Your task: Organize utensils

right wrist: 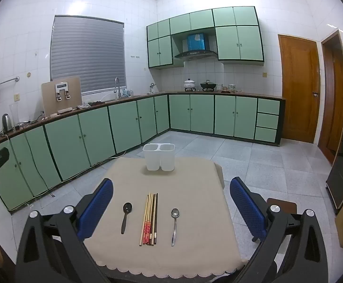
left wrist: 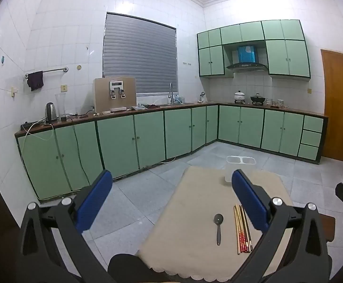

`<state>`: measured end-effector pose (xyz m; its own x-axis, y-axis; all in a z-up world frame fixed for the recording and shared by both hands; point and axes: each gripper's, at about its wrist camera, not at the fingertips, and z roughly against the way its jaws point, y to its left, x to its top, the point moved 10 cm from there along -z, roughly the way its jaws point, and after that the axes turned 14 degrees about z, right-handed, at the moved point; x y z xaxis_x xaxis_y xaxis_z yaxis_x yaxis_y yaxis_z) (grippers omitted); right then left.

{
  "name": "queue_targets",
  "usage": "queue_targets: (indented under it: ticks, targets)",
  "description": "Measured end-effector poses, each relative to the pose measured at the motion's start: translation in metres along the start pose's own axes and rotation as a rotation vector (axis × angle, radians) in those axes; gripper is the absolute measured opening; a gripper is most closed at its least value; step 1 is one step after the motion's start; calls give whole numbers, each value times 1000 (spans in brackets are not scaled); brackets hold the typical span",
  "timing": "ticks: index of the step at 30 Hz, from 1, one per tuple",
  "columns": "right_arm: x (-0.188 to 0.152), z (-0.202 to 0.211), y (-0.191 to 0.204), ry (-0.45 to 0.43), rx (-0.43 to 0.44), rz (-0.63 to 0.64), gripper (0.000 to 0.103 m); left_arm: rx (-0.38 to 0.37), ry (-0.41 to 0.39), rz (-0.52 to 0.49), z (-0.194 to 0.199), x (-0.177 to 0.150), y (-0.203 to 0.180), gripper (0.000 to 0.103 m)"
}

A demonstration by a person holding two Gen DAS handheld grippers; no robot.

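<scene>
Utensils lay untouched on the cloth-covered surface (right wrist: 195, 247) as I held both rigs back from it, w/ nothing yet moved toward the white two-compartment holder (right wrist: 159, 156) at the far edge. Left hand-held gripper (left wrist: 171, 198) was spread wide and empty; right hand-held gripper (right wrist: 171, 202) was likewise released, nothing between its blue pads (right wrist: 95, 208).

Near edge, L to R in the right wrist view: black spoon (right wrist: 125, 217), bundle of chopsticks (right wrist: 150, 219), metal spoon (right wrist: 174, 224), all lying parallel, handles toward me, each well apart from its neighbour. Left wrist view showed only the black spoon and chopsticks; the metal spoon sat hidden behind a finger.

Risks as I judged them:
- Chopsticks touched each other in a loose bundle; a pinch would prob. take some, scatter the rest, or roll one off the edge.
- Both spoons lay flat and thin, so pads could skid on cloth and bunch it, dragging neighbours along.
- Holder looked light and stood upright near the far edge; a long utensil pushed in at an angle could tip it or shove it off.
- Both grippers working the same narrow row could collide.
</scene>
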<state>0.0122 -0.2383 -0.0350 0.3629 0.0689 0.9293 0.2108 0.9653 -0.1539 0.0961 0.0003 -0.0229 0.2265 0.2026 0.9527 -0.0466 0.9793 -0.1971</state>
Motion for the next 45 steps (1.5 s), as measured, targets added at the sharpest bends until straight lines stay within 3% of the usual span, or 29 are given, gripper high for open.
queue_targets:
  ticks: [45]
  targets:
    - [13, 7, 0, -15, -33, 6, 97, -11, 7, -17, 5, -2, -6, 98]
